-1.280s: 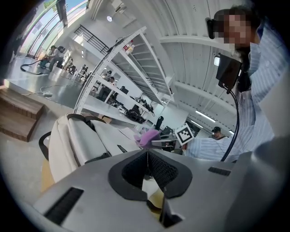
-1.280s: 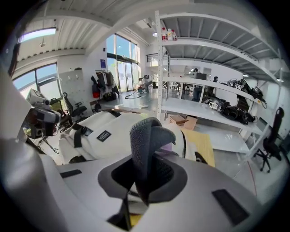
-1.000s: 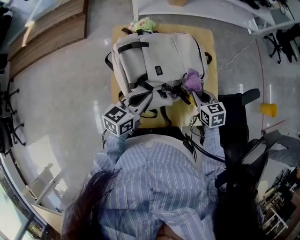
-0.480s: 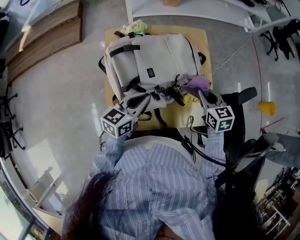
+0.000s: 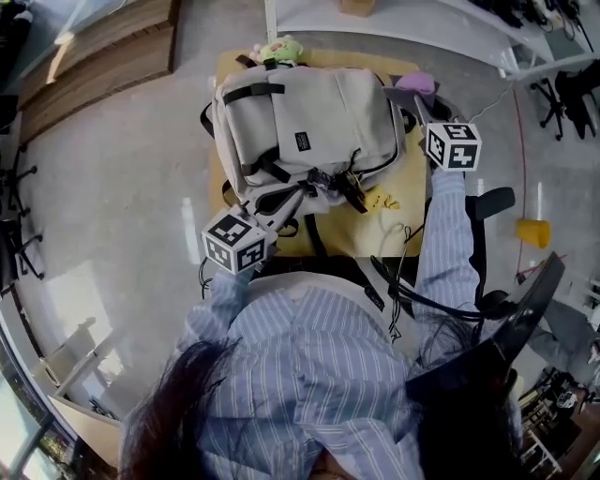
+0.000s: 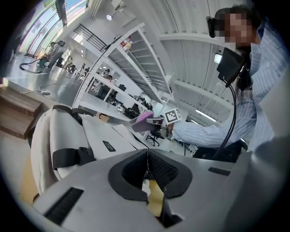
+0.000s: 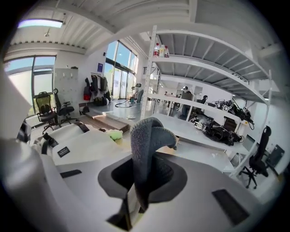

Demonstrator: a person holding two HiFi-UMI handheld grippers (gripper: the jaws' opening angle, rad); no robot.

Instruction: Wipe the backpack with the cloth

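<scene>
A light grey backpack (image 5: 309, 117) with black straps lies flat on a small wooden table (image 5: 412, 187). My right gripper (image 5: 419, 101) is shut on a purple cloth (image 5: 416, 83) and held up past the backpack's far right corner. In the right gripper view the cloth (image 7: 147, 145) stands up out of the gripper (image 7: 144, 165), with the backpack (image 7: 86, 140) lower left. My left gripper (image 5: 286, 199) sits at the backpack's near edge among the black straps. In the left gripper view its jaws meet (image 6: 147, 156), and the backpack (image 6: 90, 136) and cloth (image 6: 142, 121) lie beyond.
A green plush toy (image 5: 281, 49) lies at the table's far edge, and a small yellow item (image 5: 380, 200) near the front right. A black office chair (image 5: 487, 202) stands right of the table, a yellow cup (image 5: 534, 232) on the floor beyond. White shelving (image 5: 394, 23) runs behind.
My right gripper has carried the cloth from the backpack's near right side up to its far right corner. The left gripper has stayed at the near edge.
</scene>
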